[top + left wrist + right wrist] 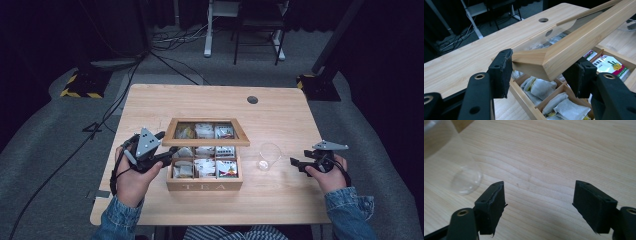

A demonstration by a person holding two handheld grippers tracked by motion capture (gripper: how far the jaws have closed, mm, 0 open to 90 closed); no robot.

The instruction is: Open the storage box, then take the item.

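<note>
Left tongs (541, 72) straddle the raised lid (564, 47) corner of the tea box (204, 186), not visibly clamped; it could slip shut. Right tongs (539, 205) gape empty beside the glass (269, 156).

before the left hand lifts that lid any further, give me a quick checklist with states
1. Left gripper has the lid corner between its fingers: ok.
2. Firm clamp on the lid: cannot tell.
3. Tea box sits flat on the table: ok.
4. Glass cup stands apart from the box: ok.
5. Right gripper open, holding nothing: ok.
6. Tea bags lie below the lid's edge: ok.
</note>
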